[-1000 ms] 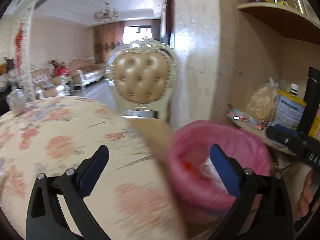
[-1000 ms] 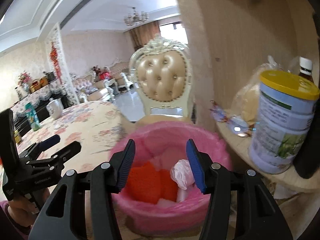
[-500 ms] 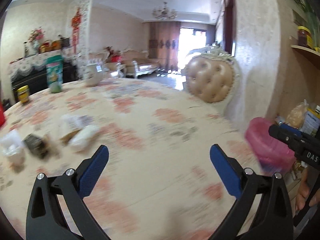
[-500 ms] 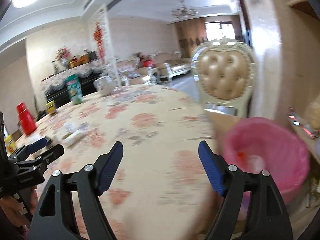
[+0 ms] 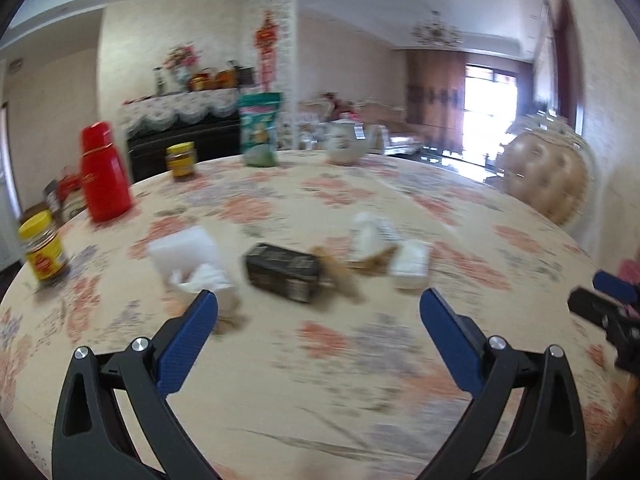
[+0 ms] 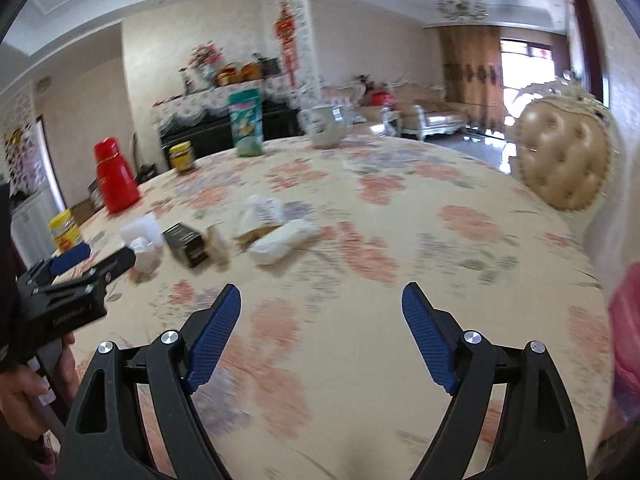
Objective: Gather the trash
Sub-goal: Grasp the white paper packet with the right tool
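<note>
Each tool is a black plastic frame with two angled arms, triangular cut-outs in the outer limbs and round silver screw heads at the pivots. The left tool and right tool carry blue textured pads on the inner faces. Faint grey lettering, too blurred to read, marks the left tool's body at nine o'clock in the right wrist view.
</note>
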